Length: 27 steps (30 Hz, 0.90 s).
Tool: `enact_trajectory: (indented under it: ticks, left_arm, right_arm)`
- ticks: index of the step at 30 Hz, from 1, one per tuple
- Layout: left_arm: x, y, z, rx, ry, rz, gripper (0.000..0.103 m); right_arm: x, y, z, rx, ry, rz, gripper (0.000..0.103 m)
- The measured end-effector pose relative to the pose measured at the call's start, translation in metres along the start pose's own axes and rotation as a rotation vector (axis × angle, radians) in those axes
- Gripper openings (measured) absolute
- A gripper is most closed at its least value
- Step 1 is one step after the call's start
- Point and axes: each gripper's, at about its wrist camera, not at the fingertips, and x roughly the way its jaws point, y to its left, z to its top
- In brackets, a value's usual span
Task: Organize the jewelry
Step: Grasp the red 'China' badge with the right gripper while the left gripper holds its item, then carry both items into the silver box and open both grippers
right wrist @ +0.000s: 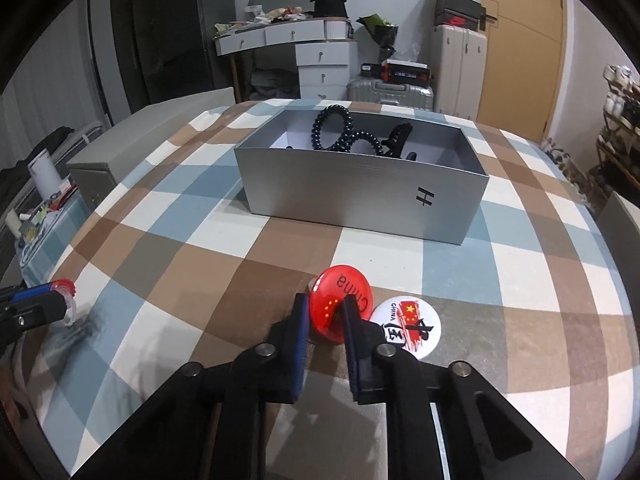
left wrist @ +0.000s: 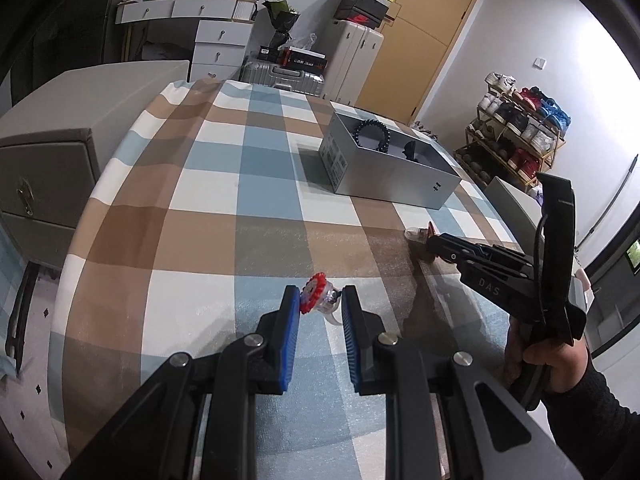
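Observation:
My left gripper (left wrist: 320,304) is shut on a clear ring with a red ruffled top (left wrist: 320,293), just above the checked tablecloth; it also shows in the right wrist view (right wrist: 64,294). My right gripper (right wrist: 326,312) is shut on the edge of a red round "China" badge (right wrist: 344,300), tilted up from the cloth. A white "China" badge (right wrist: 408,328) lies flat just right of it. The grey open box (right wrist: 360,196) stands beyond, holding black spiral hair ties (right wrist: 332,128) and a black claw clip (right wrist: 394,140). The right gripper also shows in the left wrist view (left wrist: 434,240).
The round table (left wrist: 200,200) carries a blue, brown and white checked cloth. A grey cabinet (left wrist: 44,184) stands left of it. A white dresser, suitcases and a shoe rack (left wrist: 516,132) stand behind.

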Motion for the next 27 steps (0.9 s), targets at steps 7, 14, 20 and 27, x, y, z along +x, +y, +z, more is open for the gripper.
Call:
enact_trajectory:
  ticks: [7,14,20,27]
  left_arm:
    - [-0.001,-0.005,0.002,0.013,-0.001,0.009,0.016]
    - [-0.005,-0.012,0.006,0.029,0.002,0.012,0.016]
    - [-0.004,-0.019,0.01,0.034,0.003,0.009,0.016]
    - [0.004,-0.031,0.022,0.047,0.011,-0.01,0.016]
  right_arm:
    - [-0.013,-0.017,-0.002,0.07,-0.02,0.032,0.005]
    - [-0.036,-0.03,-0.009,0.142,-0.045,0.098,0.004]
    - [-0.045,-0.034,-0.018,0.166,-0.048,0.136,0.004]
    - [-0.06,-0.045,-0.018,0.19,-0.071,0.152,0.004]
